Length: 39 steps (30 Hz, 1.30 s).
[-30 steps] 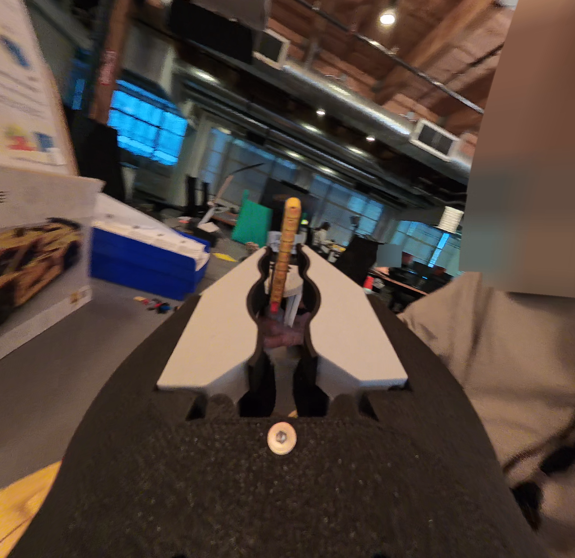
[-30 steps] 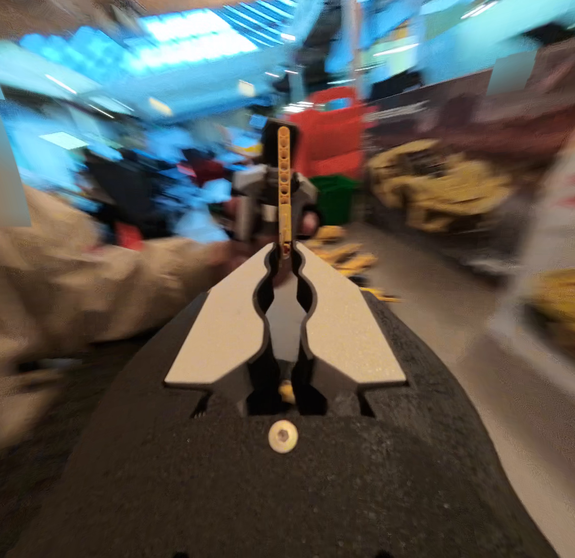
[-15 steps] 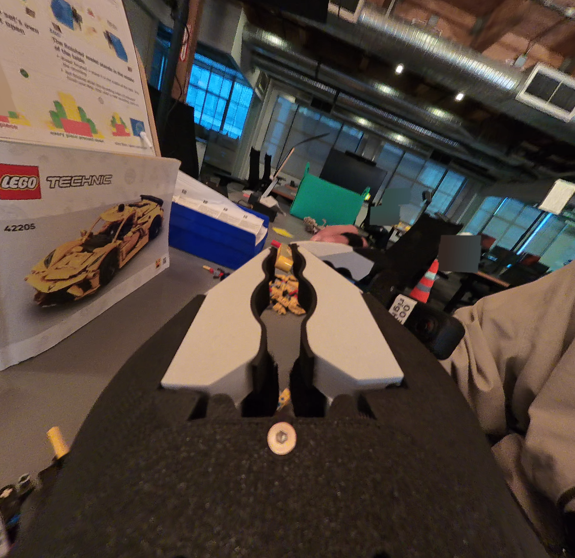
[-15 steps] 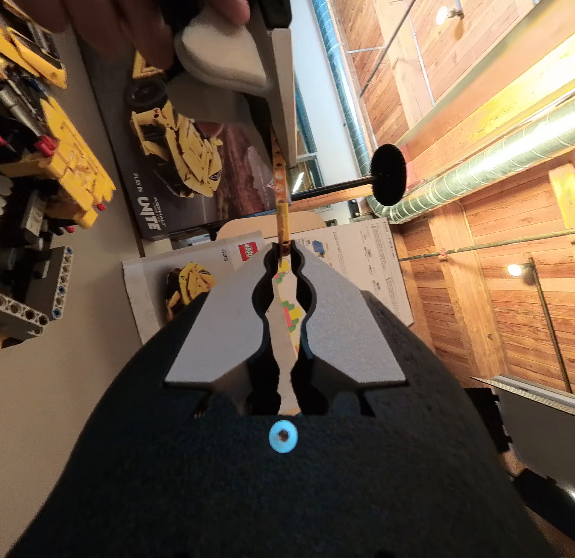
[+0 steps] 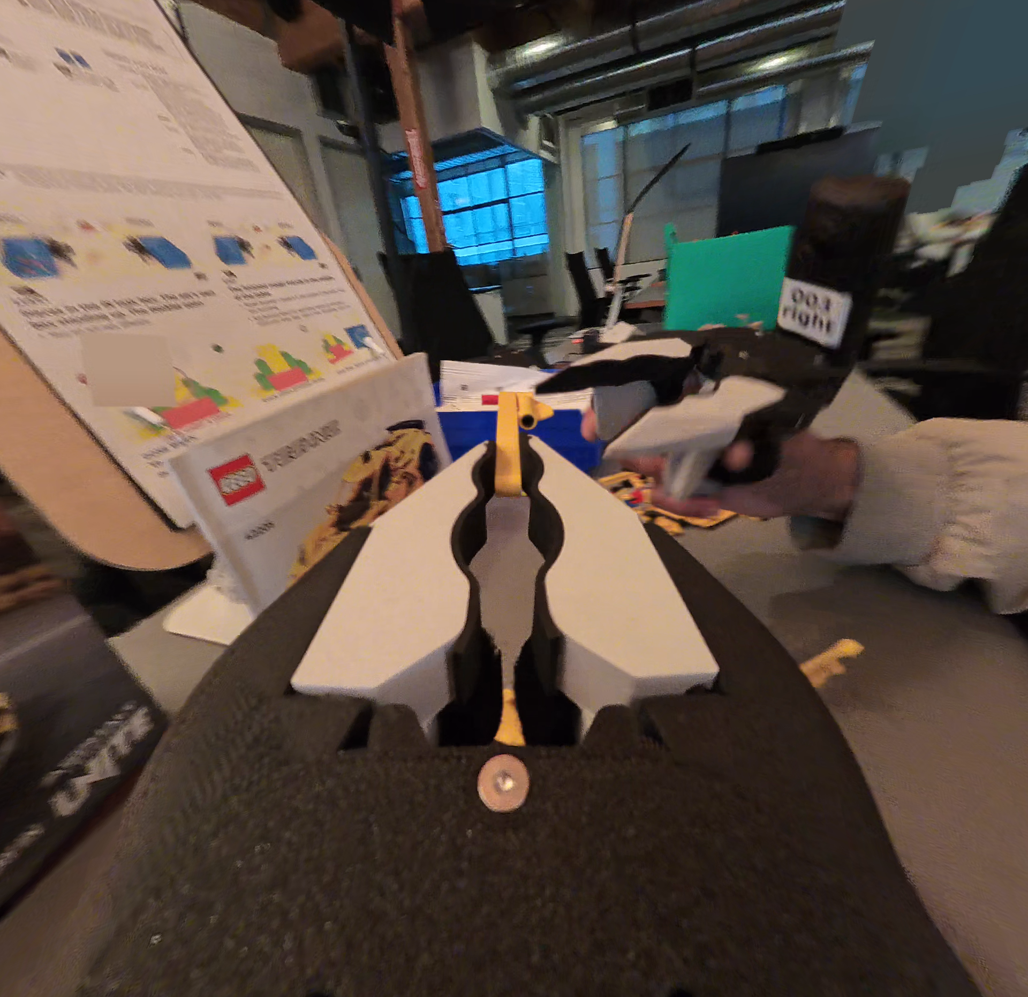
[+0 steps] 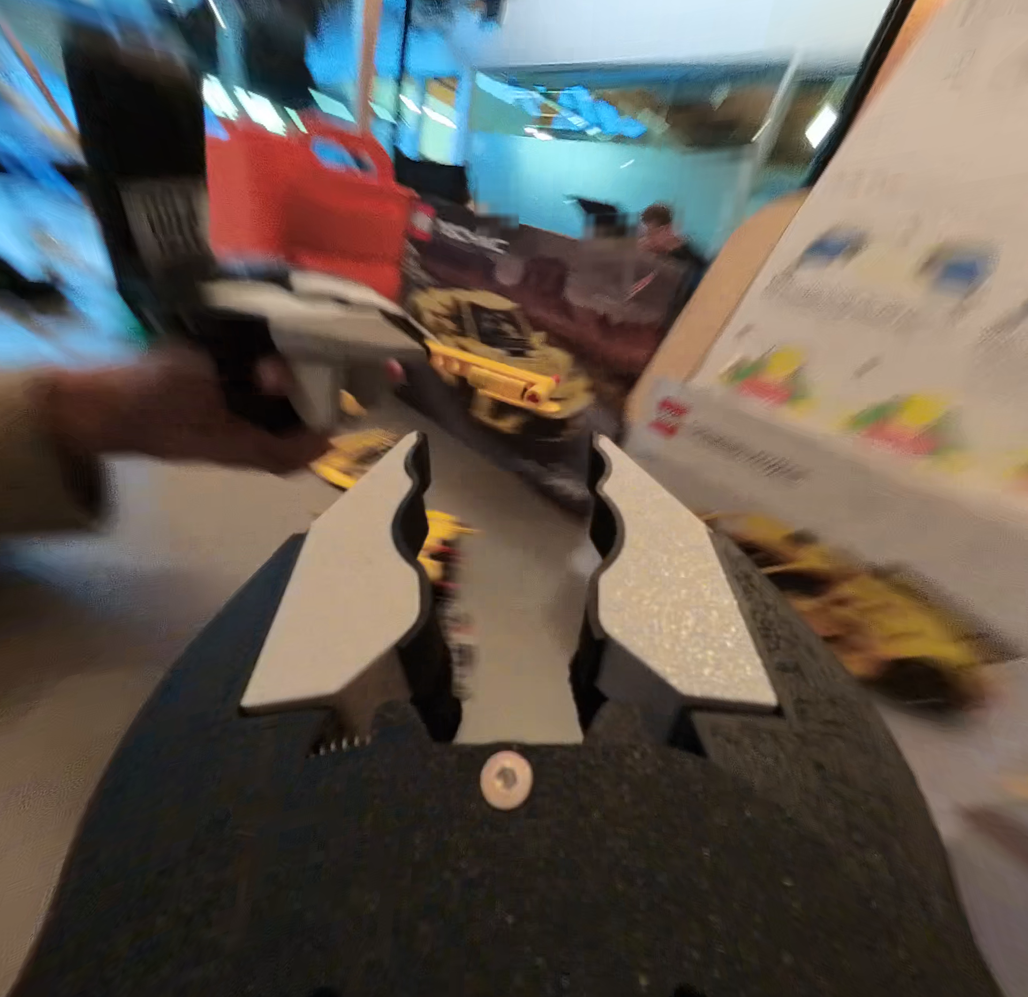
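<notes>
Both grippers hang over the grey table (image 5: 834, 748): left gripper (image 5: 507, 472) pinches a yellow beam (image 5: 507, 453), right gripper (image 6: 509, 458) gapes wide, holding nothing.

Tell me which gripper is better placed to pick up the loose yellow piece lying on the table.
Right, probably. The right gripper is open and empty, while the left gripper is shut on a yellow beam. The loose yellow piece lies on the right.

Your right gripper (image 6: 509, 458) has its grey fingers spread wide with nothing between them, above the grey tabletop (image 6: 517, 608). Ahead and to your left, the left gripper (image 6: 425, 347) pinches a long yellow plastic beam (image 6: 492, 375) with a red-tipped end. Everything is blurred. A white printed booklet (image 6: 834, 469) stands at right.
</notes>
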Each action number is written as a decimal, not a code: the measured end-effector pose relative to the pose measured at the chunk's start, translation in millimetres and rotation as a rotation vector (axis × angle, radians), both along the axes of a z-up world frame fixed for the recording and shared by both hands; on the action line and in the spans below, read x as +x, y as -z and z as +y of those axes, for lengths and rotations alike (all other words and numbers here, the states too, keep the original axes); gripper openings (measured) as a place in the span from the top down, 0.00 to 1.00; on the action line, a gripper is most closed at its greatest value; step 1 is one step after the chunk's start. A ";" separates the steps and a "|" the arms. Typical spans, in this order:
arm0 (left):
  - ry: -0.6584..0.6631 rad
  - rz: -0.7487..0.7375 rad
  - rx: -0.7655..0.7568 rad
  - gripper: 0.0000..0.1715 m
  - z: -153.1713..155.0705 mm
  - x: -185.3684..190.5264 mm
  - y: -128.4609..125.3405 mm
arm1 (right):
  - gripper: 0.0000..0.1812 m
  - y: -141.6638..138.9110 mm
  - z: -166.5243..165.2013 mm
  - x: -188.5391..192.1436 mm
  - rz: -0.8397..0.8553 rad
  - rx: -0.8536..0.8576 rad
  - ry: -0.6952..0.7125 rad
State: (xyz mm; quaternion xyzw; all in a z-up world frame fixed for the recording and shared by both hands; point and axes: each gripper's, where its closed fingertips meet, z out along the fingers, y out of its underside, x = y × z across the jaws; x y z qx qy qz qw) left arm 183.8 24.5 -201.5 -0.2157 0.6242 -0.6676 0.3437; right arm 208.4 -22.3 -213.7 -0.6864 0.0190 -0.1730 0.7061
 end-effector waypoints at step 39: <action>-0.387 0.060 0.321 0.96 -28.4 35.7 38.8 | 0.96 -0.2 3.0 8.6 0.681 0.216 -0.308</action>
